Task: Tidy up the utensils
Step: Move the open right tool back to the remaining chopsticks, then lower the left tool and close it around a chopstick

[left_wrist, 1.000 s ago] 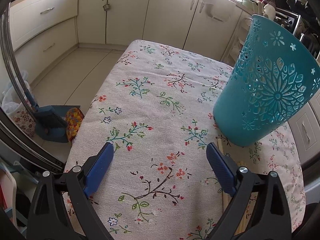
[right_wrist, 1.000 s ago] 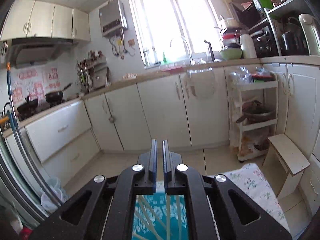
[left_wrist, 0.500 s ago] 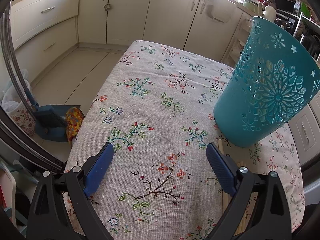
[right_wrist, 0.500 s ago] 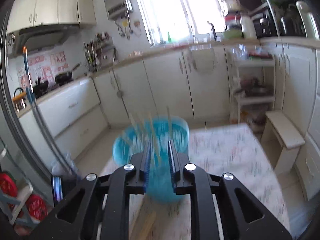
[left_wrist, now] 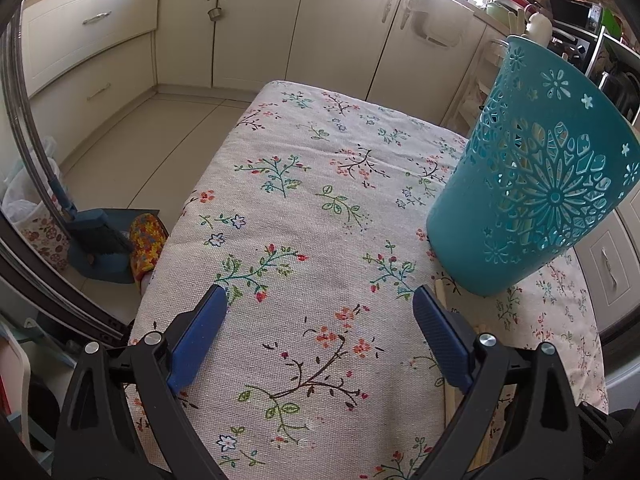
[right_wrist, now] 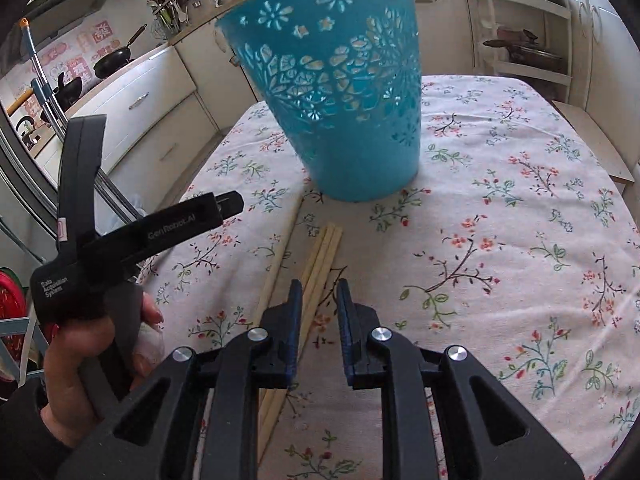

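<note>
Bright daylight, sharp — fisheye-warped edges

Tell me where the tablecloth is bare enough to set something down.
Free: the cloth right of the blue basket, out to the table edge, and the stretch left of it. Crowded: the strip below the basket, where chopsticks lie by the right gripper.

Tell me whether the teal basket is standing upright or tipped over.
Upright. The teal basket stands on its narrow base on the floral tablecloth, open rim at the top, with loose chopsticks lying flat in front.

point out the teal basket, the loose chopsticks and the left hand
teal basket [right_wrist: 360, 152], right wrist view, lower wall
chopsticks [right_wrist: 326, 250], right wrist view, upper shafts
left hand [right_wrist: 76, 364], right wrist view, knuckles
</note>
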The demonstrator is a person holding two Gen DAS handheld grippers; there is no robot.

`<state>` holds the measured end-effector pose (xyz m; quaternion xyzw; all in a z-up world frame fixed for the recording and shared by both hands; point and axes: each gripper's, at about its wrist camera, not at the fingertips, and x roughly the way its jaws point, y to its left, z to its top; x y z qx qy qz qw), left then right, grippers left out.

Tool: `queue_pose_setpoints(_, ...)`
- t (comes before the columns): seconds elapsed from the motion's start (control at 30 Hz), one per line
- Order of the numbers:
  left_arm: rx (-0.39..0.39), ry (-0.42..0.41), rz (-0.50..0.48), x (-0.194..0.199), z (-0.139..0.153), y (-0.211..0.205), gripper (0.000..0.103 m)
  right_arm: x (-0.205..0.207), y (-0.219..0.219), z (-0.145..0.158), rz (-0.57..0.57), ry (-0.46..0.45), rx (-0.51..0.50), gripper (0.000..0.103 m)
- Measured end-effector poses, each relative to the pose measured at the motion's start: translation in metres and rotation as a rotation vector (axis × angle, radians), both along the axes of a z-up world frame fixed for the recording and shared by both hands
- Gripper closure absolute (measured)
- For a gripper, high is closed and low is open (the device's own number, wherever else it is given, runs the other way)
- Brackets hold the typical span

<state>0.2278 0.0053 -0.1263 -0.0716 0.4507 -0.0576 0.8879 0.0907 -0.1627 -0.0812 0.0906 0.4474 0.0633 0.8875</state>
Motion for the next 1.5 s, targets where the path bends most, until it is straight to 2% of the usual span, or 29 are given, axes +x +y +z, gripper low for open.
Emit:
queue_pose_setpoints(0.13,-0.003,0.0,0.0,-0.001,0.0,0.001,0.013,0.006,0.006,-0.01,0.011,0.034,-0.017,0.085)
queue_pose_setpoints(0.43,-0.001,0.002,0.0,0.0,0.0,0.001,0.012,0.005,0.002,-0.01,0.019,0.027,-0.037,0.086)
queue_pose_setpoints(0.57,0.003,0.005,0.0,0.0,0.0,0.0,0.012,0.004,-0.003,-0.011,0.004,0.035,-0.005,0.086)
queue_pose_setpoints(0.7,0.008,0.007,0.0,0.0,0.0,-0.001,0.012,0.006,0.005,-0.011,0.026,0.028,-0.069,0.086)
queue_pose_setpoints(0.87,0.008,0.009,0.002,0.0,0.0,-0.001,0.012,0.012,0.012,-0.01,0.081,0.038,-0.173,0.094)
queue_pose_setpoints(0.93,0.006,0.009,0.001,0.0,0.0,-0.001,0.012,0.012,0.009,-0.007,0.129,0.052,-0.247,0.094)
queue_pose_setpoints(1.03,0.015,0.013,-0.014,0.0,0.0,-0.004,0.011,0.012,-0.009,-0.005,0.156,0.072,-0.299,0.094)
queue_pose_setpoints(1.1,0.035,0.02,-0.054,0.0,0.0,-0.012,0.012,0.01,-0.026,-0.005,0.128,0.074,-0.283,0.094)
queue_pose_setpoints(1.17,0.065,0.015,-0.101,-0.001,0.002,-0.023,0.012,0.011,-0.042,-0.005,0.077,0.069,-0.213,0.095)
queue_pose_setpoints(1.27,0.109,0.0,-0.153,-0.005,0.006,-0.042,0.012,0.012,-0.045,-0.005,0.053,0.058,-0.17,0.093)
queue_pose_setpoints(1.33,0.162,0.0,-0.17,-0.004,0.008,-0.055,0.015,0.013,-0.044,-0.005,0.057,0.052,-0.16,0.092)
queue_pose_setpoints(1.43,0.212,0.023,-0.185,0.0,0.005,-0.073,0.029,0.013,-0.047,-0.006,0.063,0.05,-0.144,0.092)
queue_pose_setpoints(1.5,0.228,0.04,-0.185,0.003,0.002,-0.078,0.045,0.013,-0.049,-0.005,0.061,0.053,-0.121,0.092)
